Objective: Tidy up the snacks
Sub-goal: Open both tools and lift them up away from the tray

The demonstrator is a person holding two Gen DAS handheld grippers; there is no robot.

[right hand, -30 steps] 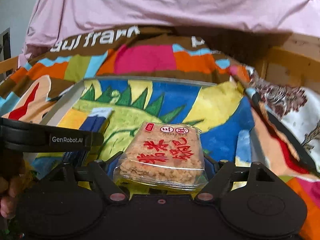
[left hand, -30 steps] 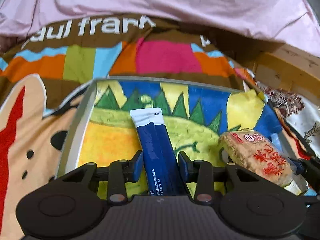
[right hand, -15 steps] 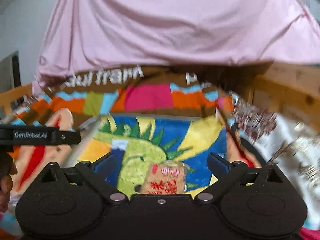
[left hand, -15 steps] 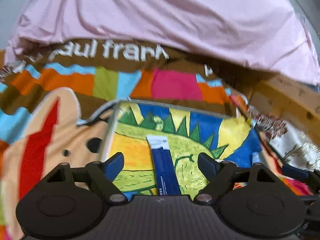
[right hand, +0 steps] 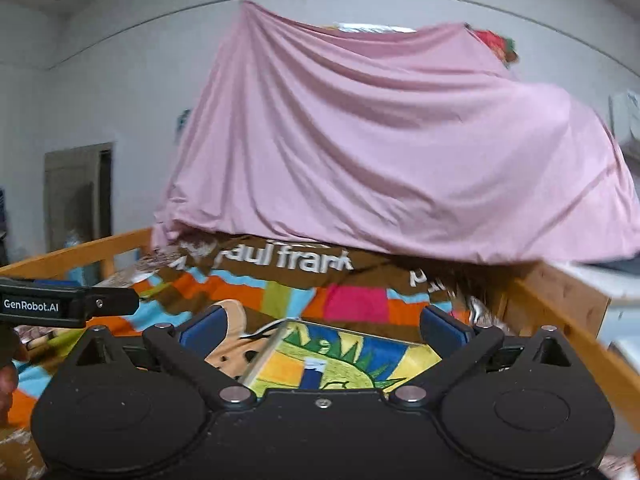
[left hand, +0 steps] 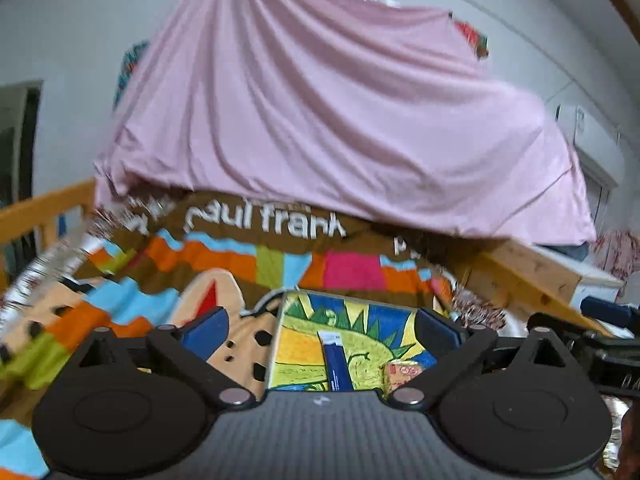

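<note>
A tray point(left hand: 292, 300) with a bright dinosaur picture lies on the bedspread. A dark blue snack stick pack point(left hand: 335, 360) lies in it, and a rice cracker pack point(left hand: 402, 372) lies to its right. My left gripper point(left hand: 320, 330) is open and empty, raised above and behind the tray. My right gripper point(right hand: 322, 330) is open and empty too, raised above the tray point(right hand: 276, 340); the blue pack point(right hand: 311, 372) shows just past its body. The cracker pack is hidden in the right wrist view.
A colourful "paul frank" bedspread point(left hand: 260, 264) covers the bed. A pink sheet point(left hand: 340, 120) hangs behind it. Wooden bed rails run at the left point(right hand: 80, 252) and right point(right hand: 560, 300). The left gripper's body point(right hand: 60, 306) shows at the left of the right wrist view.
Both grippers opened, let go of the blue pack and the cracker pack in the tray, and drew back and up. The tray now looks small and far below.
</note>
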